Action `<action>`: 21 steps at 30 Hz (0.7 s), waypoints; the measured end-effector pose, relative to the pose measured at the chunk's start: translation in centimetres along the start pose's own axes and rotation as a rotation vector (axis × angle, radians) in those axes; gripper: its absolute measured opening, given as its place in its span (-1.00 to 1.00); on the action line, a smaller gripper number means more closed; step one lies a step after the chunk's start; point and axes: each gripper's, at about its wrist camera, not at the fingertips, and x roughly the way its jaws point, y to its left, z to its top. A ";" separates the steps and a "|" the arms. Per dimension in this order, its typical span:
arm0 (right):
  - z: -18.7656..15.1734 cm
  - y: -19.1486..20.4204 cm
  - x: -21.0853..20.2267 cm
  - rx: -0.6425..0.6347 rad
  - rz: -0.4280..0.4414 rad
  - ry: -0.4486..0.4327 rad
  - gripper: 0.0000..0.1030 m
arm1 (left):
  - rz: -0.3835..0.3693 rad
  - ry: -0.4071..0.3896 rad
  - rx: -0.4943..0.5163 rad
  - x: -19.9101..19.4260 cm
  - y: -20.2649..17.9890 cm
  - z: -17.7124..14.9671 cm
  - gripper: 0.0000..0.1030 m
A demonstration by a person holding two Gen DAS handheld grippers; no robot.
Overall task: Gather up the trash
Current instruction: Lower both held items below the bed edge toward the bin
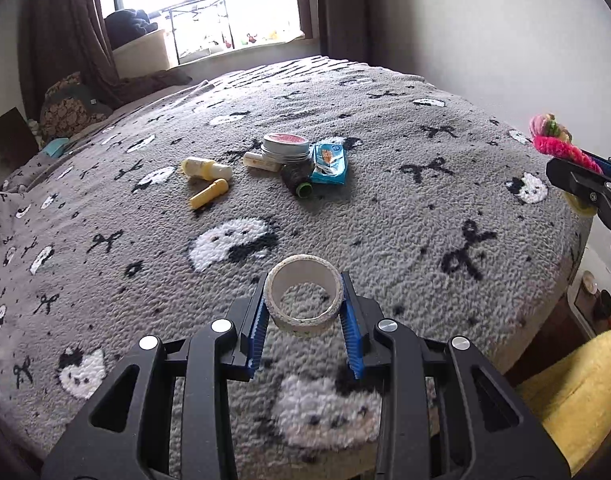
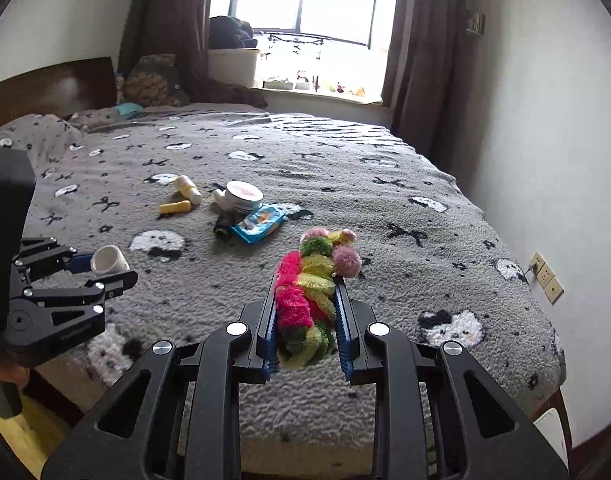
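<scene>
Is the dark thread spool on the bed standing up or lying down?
Lying down: the thread spool rests on its side on the blanket, green end facing the camera.

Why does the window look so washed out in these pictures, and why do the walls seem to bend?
Left wrist view: the window is blown out to white, and black corners and the curving bed edge show fisheye distortion. Right wrist view: the same glare at the window, the wall bows outward, while the fluffy toy in the tongs stays sharp.
</scene>
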 end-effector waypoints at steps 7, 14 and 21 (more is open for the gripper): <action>-3.9 3.7 -3.9 -0.059 0.076 -0.012 -0.51 | 0.036 -0.072 0.047 -5.0 -1.3 -5.0 -0.39; -8.1 5.6 -4.6 -0.043 0.149 0.061 -0.51 | -0.023 -0.023 -0.003 -6.4 -1.8 -11.0 -0.39; -12.8 7.3 -2.9 -0.054 0.202 0.184 -0.51 | -0.051 0.075 -0.056 -5.2 -2.0 -16.8 -0.39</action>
